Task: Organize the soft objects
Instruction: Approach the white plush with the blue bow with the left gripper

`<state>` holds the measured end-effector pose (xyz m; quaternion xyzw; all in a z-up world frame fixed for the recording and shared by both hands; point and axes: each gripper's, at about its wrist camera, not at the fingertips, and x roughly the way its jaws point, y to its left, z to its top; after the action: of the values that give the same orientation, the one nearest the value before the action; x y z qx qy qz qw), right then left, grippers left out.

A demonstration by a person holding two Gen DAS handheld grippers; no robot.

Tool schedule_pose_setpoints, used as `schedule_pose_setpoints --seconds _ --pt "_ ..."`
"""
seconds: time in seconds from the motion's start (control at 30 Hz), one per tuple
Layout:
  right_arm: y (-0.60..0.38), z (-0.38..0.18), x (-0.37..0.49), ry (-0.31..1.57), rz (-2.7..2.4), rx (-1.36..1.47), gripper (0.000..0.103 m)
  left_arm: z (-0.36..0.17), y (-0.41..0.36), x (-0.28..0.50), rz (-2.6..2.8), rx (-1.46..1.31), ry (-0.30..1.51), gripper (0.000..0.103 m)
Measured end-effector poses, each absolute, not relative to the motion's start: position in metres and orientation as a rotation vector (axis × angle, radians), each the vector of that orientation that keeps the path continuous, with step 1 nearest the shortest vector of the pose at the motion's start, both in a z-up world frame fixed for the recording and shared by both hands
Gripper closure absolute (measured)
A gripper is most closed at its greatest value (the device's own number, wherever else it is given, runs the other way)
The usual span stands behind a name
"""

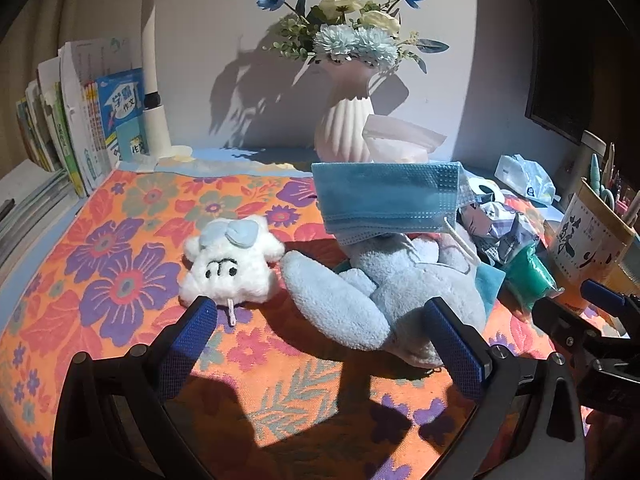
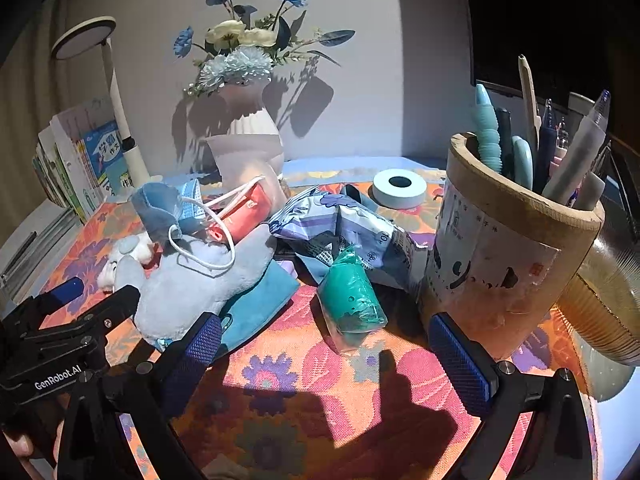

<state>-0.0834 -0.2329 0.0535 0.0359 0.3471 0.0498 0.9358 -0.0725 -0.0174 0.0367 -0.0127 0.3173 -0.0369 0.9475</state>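
A white plush toy (image 1: 230, 266) lies on the floral cloth (image 1: 120, 280), just beyond my left gripper's left fingertip. A pale blue plush (image 1: 384, 292) lies beside it, with a blue face mask (image 1: 390, 200) draped over its top. My left gripper (image 1: 320, 320) is open and empty, low over the cloth before both toys. My right gripper (image 2: 326, 340) is open and empty, close before a green wrapped roll (image 2: 352, 300). The blue plush (image 2: 200, 276) lies left of it on a teal cloth (image 2: 260, 304), under the blue mask (image 2: 160, 208) and a pink mask (image 2: 244, 212).
A crumpled snack bag (image 2: 340, 228) lies behind the green roll. A wooden pen holder (image 2: 500, 248) stands at the right, a tape roll (image 2: 399, 188) behind it. A vase of flowers (image 1: 346, 128), a desk lamp (image 1: 154, 120) and books (image 1: 80, 120) stand at the back.
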Motion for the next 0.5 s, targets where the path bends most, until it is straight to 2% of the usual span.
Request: schedule_pose_setpoints --seconds 0.5 --pt "-0.2307 0.0494 -0.0820 0.718 0.080 0.057 0.000 0.0407 -0.0205 -0.0794 -0.092 -0.018 0.615 0.000"
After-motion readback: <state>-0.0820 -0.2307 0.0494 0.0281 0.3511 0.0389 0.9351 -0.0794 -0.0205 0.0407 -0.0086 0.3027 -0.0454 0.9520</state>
